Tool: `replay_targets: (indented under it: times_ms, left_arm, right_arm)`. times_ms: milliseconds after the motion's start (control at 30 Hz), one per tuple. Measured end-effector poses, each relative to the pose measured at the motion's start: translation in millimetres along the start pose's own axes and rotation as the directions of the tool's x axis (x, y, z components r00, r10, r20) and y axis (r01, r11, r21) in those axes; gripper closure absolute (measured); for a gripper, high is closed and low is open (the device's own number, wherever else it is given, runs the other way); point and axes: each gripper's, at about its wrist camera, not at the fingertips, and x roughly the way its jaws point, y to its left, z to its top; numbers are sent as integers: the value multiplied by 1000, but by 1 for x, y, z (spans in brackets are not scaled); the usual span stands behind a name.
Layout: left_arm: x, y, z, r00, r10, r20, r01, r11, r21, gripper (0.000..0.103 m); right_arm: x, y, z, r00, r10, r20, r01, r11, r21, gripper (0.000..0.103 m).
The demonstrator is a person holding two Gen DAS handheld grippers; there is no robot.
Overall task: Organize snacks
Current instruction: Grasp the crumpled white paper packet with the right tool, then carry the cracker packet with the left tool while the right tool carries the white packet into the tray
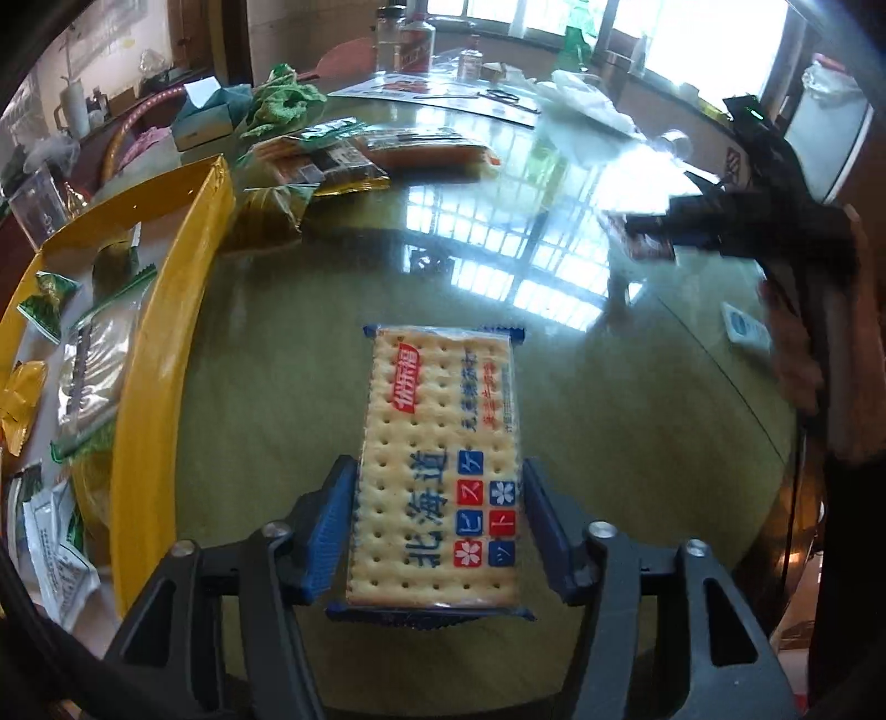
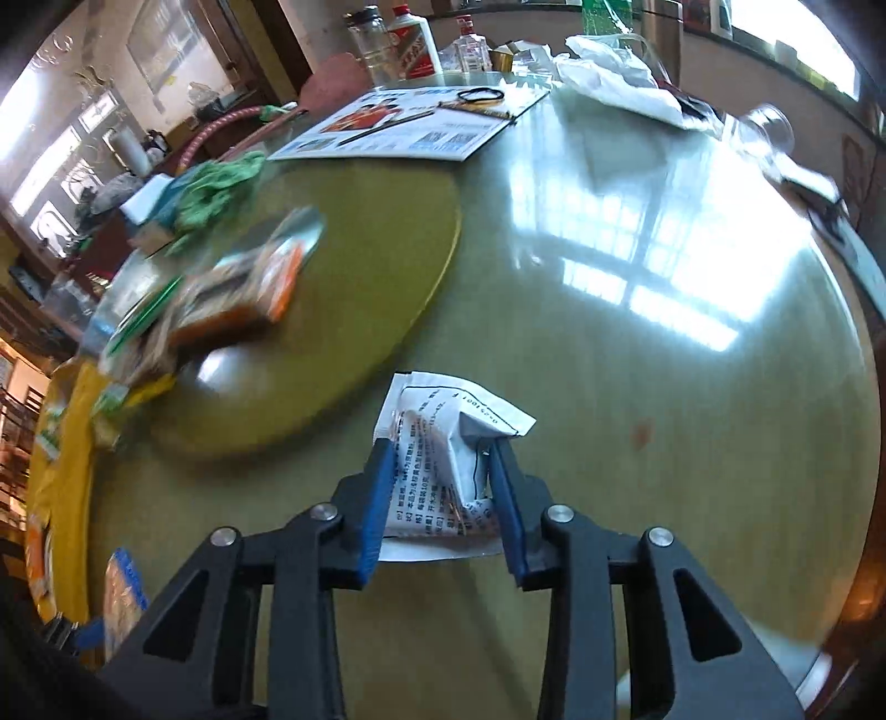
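Observation:
My left gripper [image 1: 437,498] is shut on a clear-wrapped cracker packet [image 1: 443,443] with blue and red print, held above the glass table. A yellow box [image 1: 160,354] at the left holds several small snack packets. My right gripper [image 2: 443,482] is shut on a white printed sachet [image 2: 443,437], crumpled between the blue pads, over the table. The right gripper also shows at the far right of the left wrist view [image 1: 653,232], blurred. A pile of snack packets [image 1: 343,155] lies beyond the yellow box.
A round turntable [image 2: 387,232] sits on the table [image 2: 664,387]. At the far side stand bottles [image 2: 410,39], a printed leaflet [image 2: 410,127], a white plastic bag [image 2: 614,77] and a green cloth [image 1: 282,99]. A teal tissue box [image 1: 205,111] is at the back left.

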Motion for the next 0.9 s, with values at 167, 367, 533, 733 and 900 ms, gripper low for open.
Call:
replay_targets:
  times_ms: [167, 367, 533, 733, 900]
  left_arm:
    - [8, 0, 13, 1000, 11, -10, -11, 1000, -16, 33]
    - [11, -6, 11, 993, 115, 22, -114, 993, -7, 49]
    - [-4, 5, -7, 999, 21, 47, -17, 997, -79, 49]
    - [-59, 39, -32, 984, -97, 150, 128, 969, -212, 49]
    - [-102, 60, -42, 969, -83, 233, 144, 955, -258, 49]
  right_arm:
    - [-26, 24, -57, 998, 70, -6, -70, 997, 10, 71]
    - [-43, 48, -93, 999, 50, 11, -49, 998, -41, 80]
    - [-49, 58, -98, 999, 19, 38, -16, 997, -69, 94]
    - [-51, 65, -97, 999, 21, 47, -18, 997, -69, 100]
    - [-60, 75, -99, 996, 55, 75, -50, 997, -65, 101]
